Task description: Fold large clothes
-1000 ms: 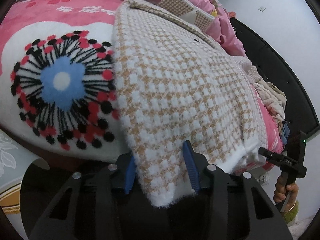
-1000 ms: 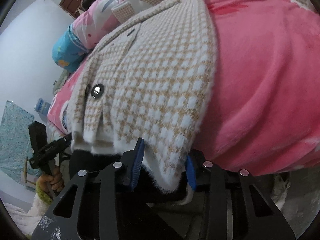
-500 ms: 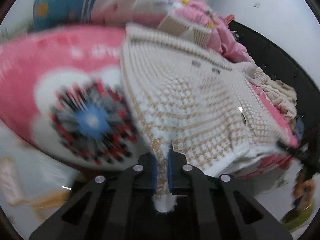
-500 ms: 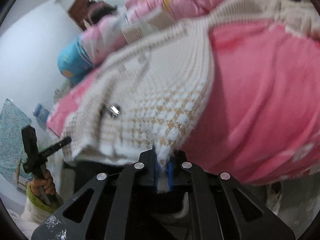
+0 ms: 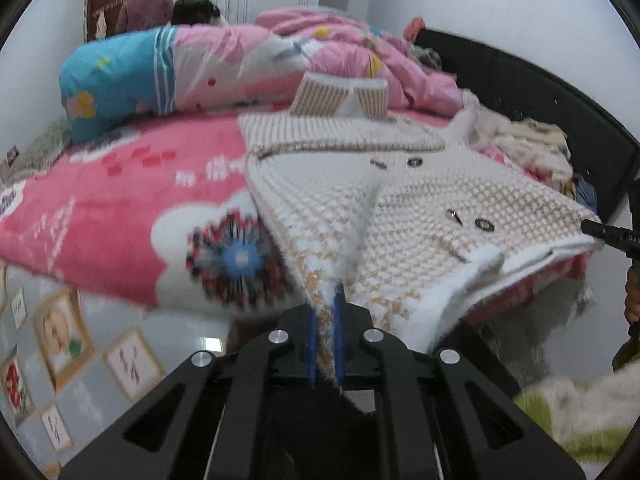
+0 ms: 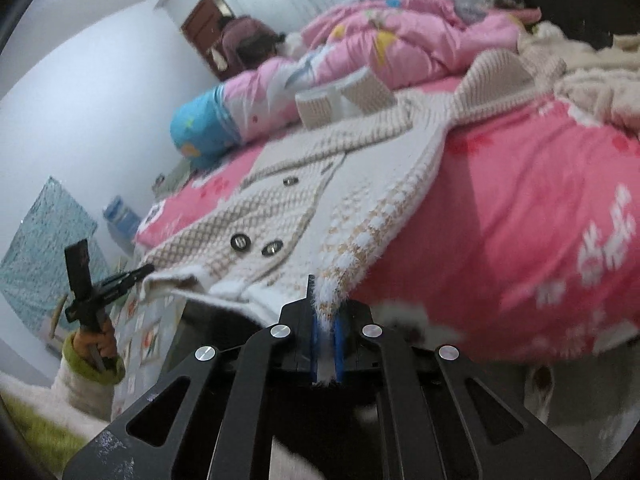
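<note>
A cream and tan houndstooth knit coat [image 5: 420,204] with dark buttons lies spread on the pink bed [image 5: 120,184]; it also shows in the right wrist view [image 6: 288,216]. My left gripper [image 5: 325,344] is shut on the coat's bottom hem at its left corner, lifted off the bed edge. My right gripper [image 6: 326,344] is shut on the hem at the coat's right corner. Each gripper shows at the edge of the other's view, the right gripper [image 5: 612,234] on the right and the left gripper [image 6: 108,284] on the left.
Rolled pink and blue quilts [image 5: 192,72] lie at the back of the bed, with a person [image 5: 196,10] behind them. A black headboard [image 5: 540,92] and a pile of light clothes [image 6: 592,80] are to the right. The bed's front edge drops to a patterned floor [image 5: 60,340].
Both grippers were open around the coat's hem a second ago; they have shut on it and pulled back and up, lifting the hem off the bed edge.
</note>
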`<state>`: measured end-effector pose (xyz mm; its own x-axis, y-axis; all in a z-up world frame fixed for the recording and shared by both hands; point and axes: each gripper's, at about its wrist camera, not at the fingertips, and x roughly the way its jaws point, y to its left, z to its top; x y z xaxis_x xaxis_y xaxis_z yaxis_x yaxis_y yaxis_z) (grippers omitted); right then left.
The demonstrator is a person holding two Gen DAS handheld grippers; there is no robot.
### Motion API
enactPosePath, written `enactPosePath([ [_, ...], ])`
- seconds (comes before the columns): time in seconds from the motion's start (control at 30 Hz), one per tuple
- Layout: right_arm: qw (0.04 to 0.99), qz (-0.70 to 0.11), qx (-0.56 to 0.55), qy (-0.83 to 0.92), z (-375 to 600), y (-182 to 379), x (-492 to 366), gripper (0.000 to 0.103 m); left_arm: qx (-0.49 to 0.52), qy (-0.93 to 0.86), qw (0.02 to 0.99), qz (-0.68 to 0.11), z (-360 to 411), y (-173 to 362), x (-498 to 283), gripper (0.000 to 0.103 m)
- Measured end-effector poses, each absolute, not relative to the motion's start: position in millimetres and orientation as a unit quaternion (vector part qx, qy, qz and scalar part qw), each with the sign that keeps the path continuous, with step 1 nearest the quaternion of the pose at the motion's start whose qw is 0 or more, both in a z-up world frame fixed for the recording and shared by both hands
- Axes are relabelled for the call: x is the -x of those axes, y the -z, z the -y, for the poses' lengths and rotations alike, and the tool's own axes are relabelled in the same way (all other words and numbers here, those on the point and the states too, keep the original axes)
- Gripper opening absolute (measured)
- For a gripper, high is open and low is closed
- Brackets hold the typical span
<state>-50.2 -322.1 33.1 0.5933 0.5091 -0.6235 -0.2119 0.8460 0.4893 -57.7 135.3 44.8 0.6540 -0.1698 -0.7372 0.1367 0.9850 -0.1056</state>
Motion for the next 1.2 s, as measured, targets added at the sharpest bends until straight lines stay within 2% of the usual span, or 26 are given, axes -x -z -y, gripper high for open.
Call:
enactPosePath([
  [0.13,0.854,-0.451,-0.169,-0.2,313,-17,71,0.006,0.03,0.082,0.886,-0.455,-130,-21,83,0.007],
  [0.27,0.825,-0.518,-0.141,-0.176,303,30,53,0.007,0.044,0.079,0.858,-0.506,-129,27,79,0.009],
  [0.37,0.801,-0.566,-0.116,-0.154,299,61,40,0.011,0.049,0.075,0.84,-0.535,-135,48,71,0.017],
  [0.47,0.79,-0.596,-0.082,-0.118,304,71,32,0.033,0.032,0.059,0.84,-0.538,-142,40,73,0.028],
  [0.5,0.793,-0.595,-0.074,-0.112,307,69,36,0.045,0.027,0.053,0.843,-0.535,-145,35,74,0.034],
  [0.53,0.798,-0.59,-0.065,-0.104,311,63,35,0.052,0.026,0.048,0.847,-0.529,-150,30,75,0.04],
  [0.7,0.837,-0.541,-0.02,-0.086,311,24,25,0.056,0.033,0.027,0.862,-0.506,-166,16,57,0.044],
  [0.9,0.866,-0.49,0.003,-0.103,306,-8,4,0.059,0.031,0.035,0.87,-0.49,-141,11,-1,0.044],
  [0.97,0.869,-0.483,-0.01,-0.11,309,-12,-8,0.063,0.021,0.04,0.875,-0.482,-133,9,-20,0.044],
  [1.03,0.873,-0.475,-0.019,-0.11,310,-13,-24,0.075,0.005,0.042,0.884,-0.466,-121,1,-45,0.044],
  [1.07,0.877,-0.467,-0.026,-0.115,313,-16,-34,0.076,0.0,0.045,0.888,-0.458,-116,-3,-59,0.044],
  [1.13,0.879,-0.46,-0.04,-0.118,316,-20,-59,0.077,-0.005,0.052,0.893,-0.446,-110,-10,-83,0.052],
  [1.2,0.884,-0.447,-0.053,-0.123,323,-23,-93,0.077,-0.012,0.051,0.898,-0.436,-105,-17,-113,0.056],
])
